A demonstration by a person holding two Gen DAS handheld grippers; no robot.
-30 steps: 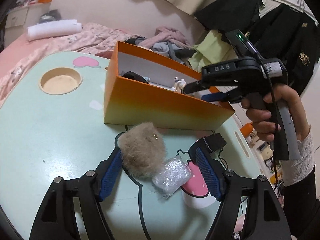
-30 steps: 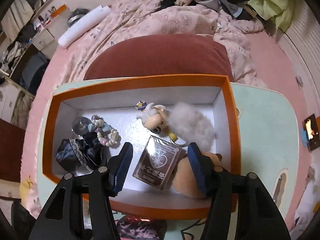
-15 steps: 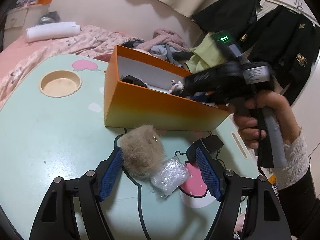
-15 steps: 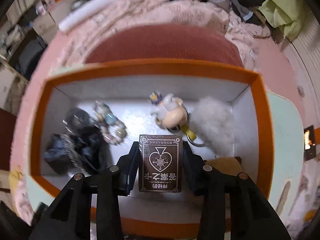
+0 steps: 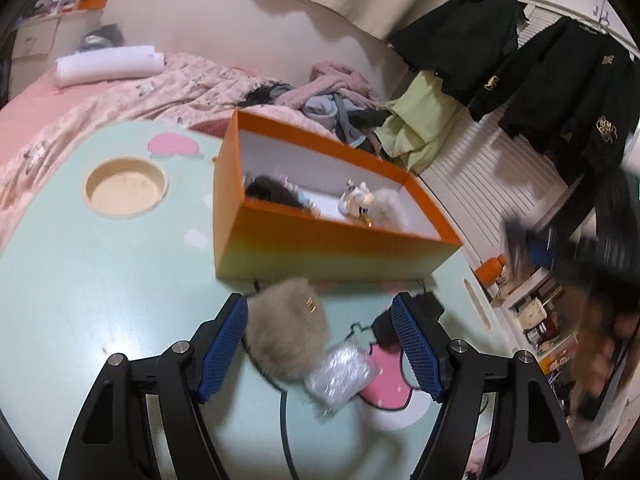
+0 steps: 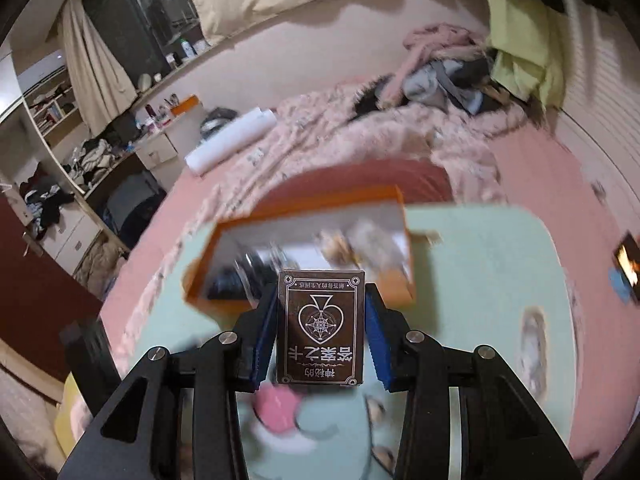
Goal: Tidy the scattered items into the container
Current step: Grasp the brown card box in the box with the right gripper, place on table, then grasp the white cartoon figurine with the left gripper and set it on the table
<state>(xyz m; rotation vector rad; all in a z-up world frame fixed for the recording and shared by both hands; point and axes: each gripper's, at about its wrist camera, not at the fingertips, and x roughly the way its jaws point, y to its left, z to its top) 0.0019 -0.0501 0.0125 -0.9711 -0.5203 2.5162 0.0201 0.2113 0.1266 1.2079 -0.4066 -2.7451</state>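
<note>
The orange box [image 5: 328, 248] stands on the mint table [image 5: 100, 280] and holds a black item, a small figurine [image 5: 356, 204] and a white fluff ball. My left gripper [image 5: 320, 344] is open low over the table, its blue pads either side of a beige fur pouch [image 5: 286, 332] and a silvery plastic packet [image 5: 340, 372]. My right gripper [image 6: 320, 332] is shut on a dark brown card box [image 6: 320, 328] with a heart emblem, held above the table, back from the orange box [image 6: 304, 256]. It shows blurred at the right of the left wrist view [image 5: 532, 240].
A round recess [image 5: 124, 188] sits in the table's left part. A small black object [image 5: 428, 304] lies by the left gripper's right finger. A pink bed [image 6: 360, 140] with piled clothes lies behind the table. Dark jackets [image 5: 560, 60] hang at the right.
My right gripper closed on the card box inside the orange box, then lifted it out and pulled back, away from the box. My left gripper stayed open around the pouch.
</note>
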